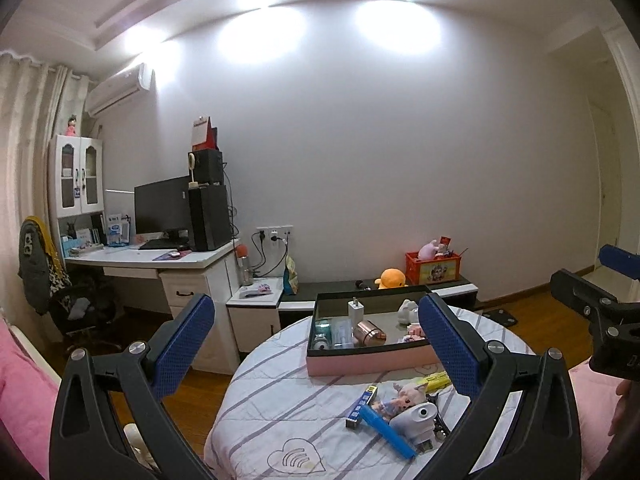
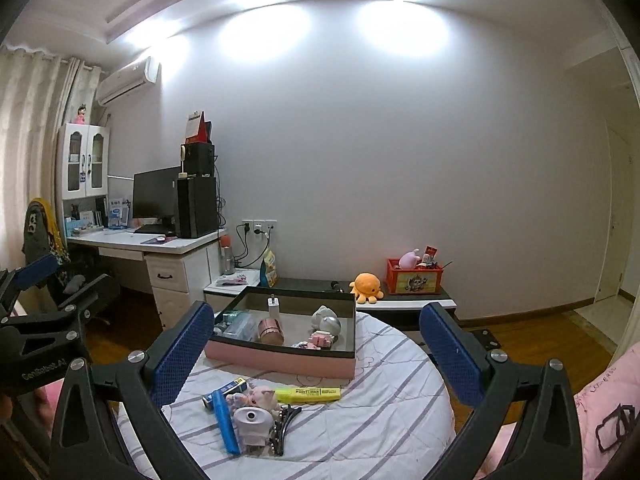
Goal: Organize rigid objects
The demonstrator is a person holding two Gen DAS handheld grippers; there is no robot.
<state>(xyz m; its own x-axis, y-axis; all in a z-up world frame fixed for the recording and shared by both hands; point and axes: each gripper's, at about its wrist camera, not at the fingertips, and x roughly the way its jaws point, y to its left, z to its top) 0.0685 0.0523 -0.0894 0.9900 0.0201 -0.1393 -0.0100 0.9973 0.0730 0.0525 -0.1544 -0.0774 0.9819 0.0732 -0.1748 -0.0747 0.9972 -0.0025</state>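
Both your hand-held grippers, left [image 1: 316, 344] and right [image 2: 316, 350], hang wide open and empty above the round worktop [image 2: 380, 420]. The yellow highlighter [image 2: 308, 395] lies crosswise before the pink tray [image 2: 280, 360], below your right jaws, nearer that hand.

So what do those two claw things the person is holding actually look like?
Both match. The left gripper and the right gripper each have black plastic frames with triangular cut-outs, silver round bolts at the joints, and two flat fingers covered in blue dimpled rubber pads. White lettering runs along the left gripper's black body, seen from the right camera.
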